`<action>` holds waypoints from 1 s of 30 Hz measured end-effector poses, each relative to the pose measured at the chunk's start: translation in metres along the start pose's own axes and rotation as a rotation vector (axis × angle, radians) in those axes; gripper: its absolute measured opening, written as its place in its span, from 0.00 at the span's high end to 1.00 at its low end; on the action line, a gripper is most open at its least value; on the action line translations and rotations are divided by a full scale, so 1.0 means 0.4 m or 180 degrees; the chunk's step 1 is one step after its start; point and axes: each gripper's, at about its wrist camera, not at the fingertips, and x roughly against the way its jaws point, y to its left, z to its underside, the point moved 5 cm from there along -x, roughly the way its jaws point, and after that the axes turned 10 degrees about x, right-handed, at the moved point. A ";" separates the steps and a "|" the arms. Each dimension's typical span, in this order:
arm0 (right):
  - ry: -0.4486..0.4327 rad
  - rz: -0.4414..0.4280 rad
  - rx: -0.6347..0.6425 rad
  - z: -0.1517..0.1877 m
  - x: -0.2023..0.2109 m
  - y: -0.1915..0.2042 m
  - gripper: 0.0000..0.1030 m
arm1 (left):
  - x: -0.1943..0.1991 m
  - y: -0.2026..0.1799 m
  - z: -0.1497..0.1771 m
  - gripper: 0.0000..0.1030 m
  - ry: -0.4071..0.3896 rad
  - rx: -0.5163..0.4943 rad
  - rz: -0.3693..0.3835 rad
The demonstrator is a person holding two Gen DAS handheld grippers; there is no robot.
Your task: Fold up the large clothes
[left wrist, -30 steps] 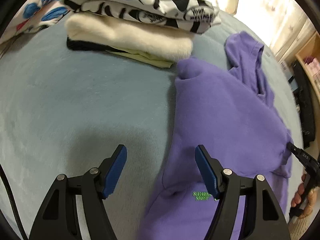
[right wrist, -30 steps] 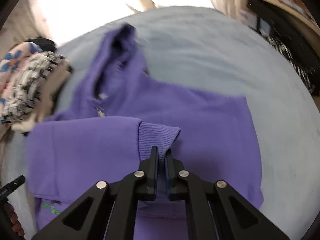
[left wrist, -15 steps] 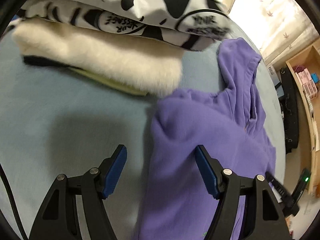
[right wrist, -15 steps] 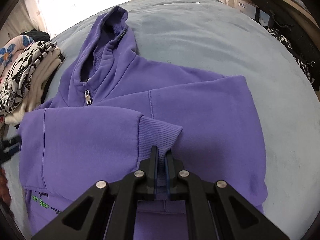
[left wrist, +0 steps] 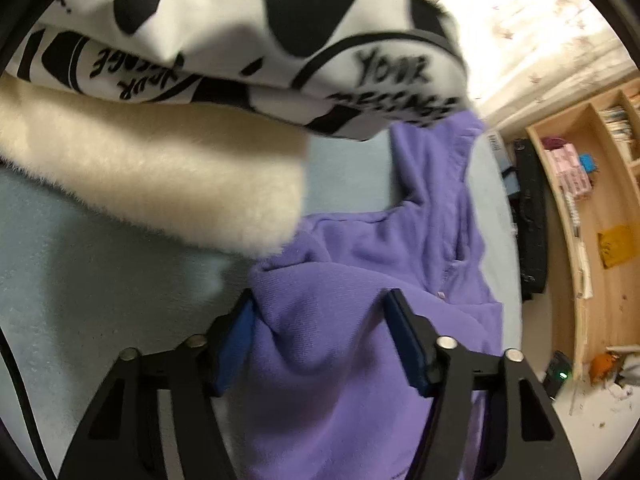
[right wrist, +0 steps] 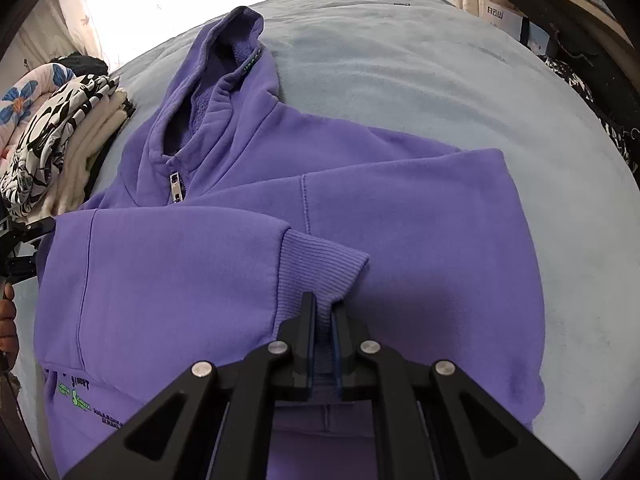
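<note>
Pinching hoodie cuff: right tool; left tool straddling shoulder fold

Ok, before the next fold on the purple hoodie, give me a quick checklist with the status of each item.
1. Right gripper shut on the ribbed sleeve cuff: ok.
2. Left gripper jaws around the purple hoodie's shoulder fold; they have just been closing, firm pinch: cannot tell.
3. Sleeve folded flat across the chest: ok.
4. Hood spread flat on the light blue blanket: ok.
5. Left gripper clear of the cream fleece stack: not ok, crowded.
</note>
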 end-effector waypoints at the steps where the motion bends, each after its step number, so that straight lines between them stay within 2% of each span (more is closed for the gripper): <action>1: -0.0005 -0.0003 0.0001 0.001 -0.001 -0.001 0.93 | 0.008 -0.001 -0.002 0.43 -0.0018 0.0015 0.0077; 4: -0.0023 0.0002 0.0002 0.003 -0.004 0.000 0.93 | 0.017 0.005 -0.012 0.44 -0.0074 0.0093 0.0203; 7: -0.0027 0.0007 0.0009 0.003 -0.004 0.000 0.93 | 0.028 0.012 -0.028 0.57 -0.0194 0.0143 0.0164; 9: -0.0033 0.0019 0.0025 0.004 -0.004 0.002 0.93 | 0.028 0.009 -0.033 0.71 -0.0235 0.0100 0.0078; 10: -0.0033 0.0024 0.0037 0.004 -0.004 0.002 0.93 | 0.028 0.003 -0.033 0.72 -0.0257 0.0029 0.0014; 16: -0.0038 0.0028 0.0035 0.004 -0.005 0.004 0.93 | 0.043 -0.060 -0.033 0.87 -0.0393 -0.0557 -0.0582; 23: -0.0085 0.0131 0.0158 -0.001 -0.003 0.014 0.93 | 0.079 -0.173 -0.056 0.90 -0.0541 -0.1394 -0.1079; 25: -0.0081 0.0145 0.0159 -0.004 -0.010 0.015 0.93 | 0.064 -0.183 -0.054 0.90 -0.0566 -0.1618 -0.1279; 26: -0.0082 0.0162 0.0156 -0.006 -0.014 0.014 0.93 | 0.047 -0.178 -0.047 0.89 -0.0574 -0.1762 -0.1453; 28: -0.0100 0.0193 0.0131 -0.010 -0.018 0.013 0.89 | 0.017 -0.159 -0.032 0.89 -0.0561 -0.1945 -0.1724; 30: -0.0085 0.0237 0.0092 -0.012 -0.021 0.006 0.79 | -0.006 -0.137 -0.011 0.87 -0.0580 -0.2154 -0.1948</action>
